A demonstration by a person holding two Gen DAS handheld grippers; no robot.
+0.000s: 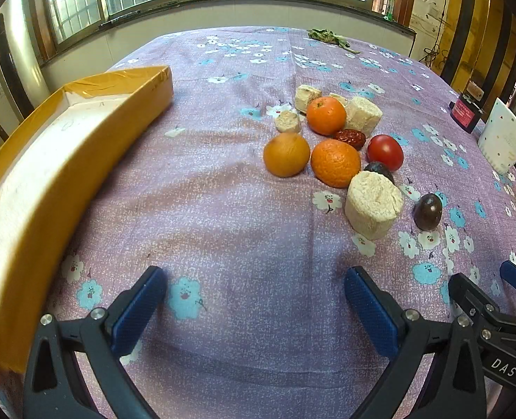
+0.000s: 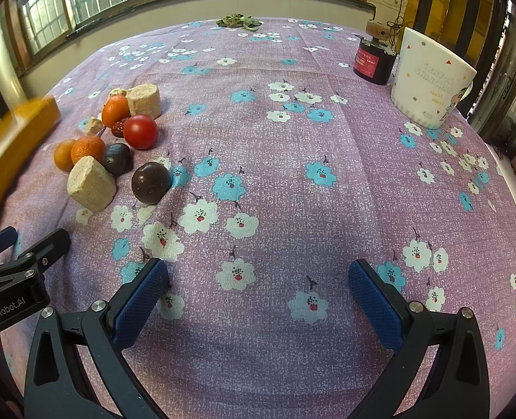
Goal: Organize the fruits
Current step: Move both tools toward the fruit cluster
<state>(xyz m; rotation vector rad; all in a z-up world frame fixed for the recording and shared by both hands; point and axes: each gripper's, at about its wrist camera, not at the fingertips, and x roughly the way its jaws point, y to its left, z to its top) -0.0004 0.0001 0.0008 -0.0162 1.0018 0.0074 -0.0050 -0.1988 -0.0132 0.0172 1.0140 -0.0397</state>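
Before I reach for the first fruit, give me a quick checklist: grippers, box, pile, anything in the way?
1. Left gripper open and empty: ok.
2. Right gripper open and empty: ok.
3. Yellow box within view, its visible interior bare: ok, though its near end is cut off.
4. Fruits reachable on the floral tablecloth: ok; oranges, tomato and dark round fruit lie in the open.
5. Pale cylindrical chunks mixed in the pile, touching fruit: not ok, may get nudged.
6. Mug and dark jar clear of the pile: ok.
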